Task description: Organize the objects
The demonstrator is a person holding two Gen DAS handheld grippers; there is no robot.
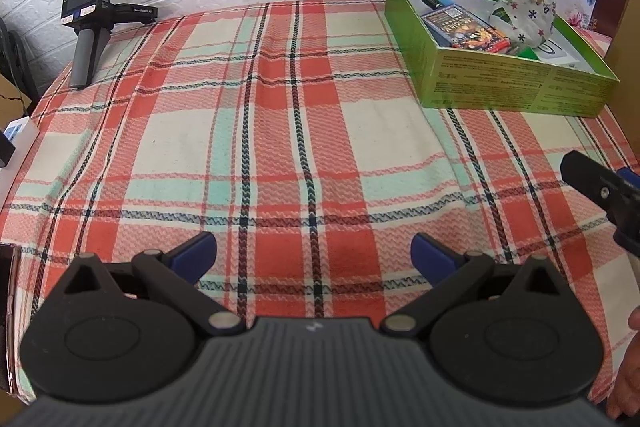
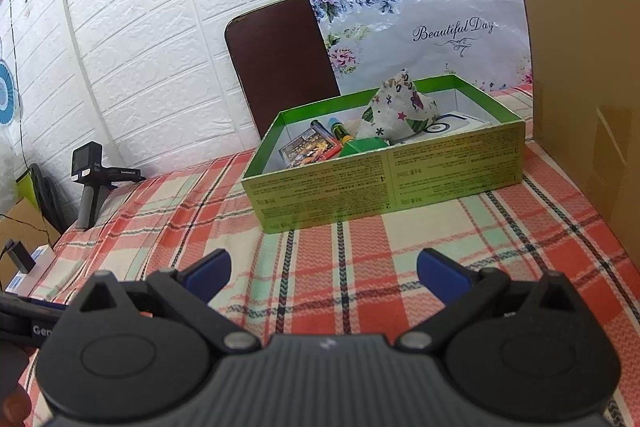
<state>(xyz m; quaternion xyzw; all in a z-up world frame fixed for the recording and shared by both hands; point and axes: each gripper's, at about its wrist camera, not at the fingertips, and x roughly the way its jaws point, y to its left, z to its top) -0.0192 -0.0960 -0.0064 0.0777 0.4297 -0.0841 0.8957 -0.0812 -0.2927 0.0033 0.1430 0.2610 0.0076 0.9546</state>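
Green box (image 2: 384,183) is light, thin card: pinch its near wall gently. Your left gripper (image 1: 314,253) and right gripper (image 2: 324,269) gape, holding nothing.

One green box (image 2: 384,183) stands at the far right corner of the worktop (image 1: 280,131), and inside it lie one patterned cloth pouch (image 2: 396,111), one printed card pack (image 2: 310,147) and two tubes (image 1: 436,2). One handheld camera device (image 1: 86,27) stands at the far left corner
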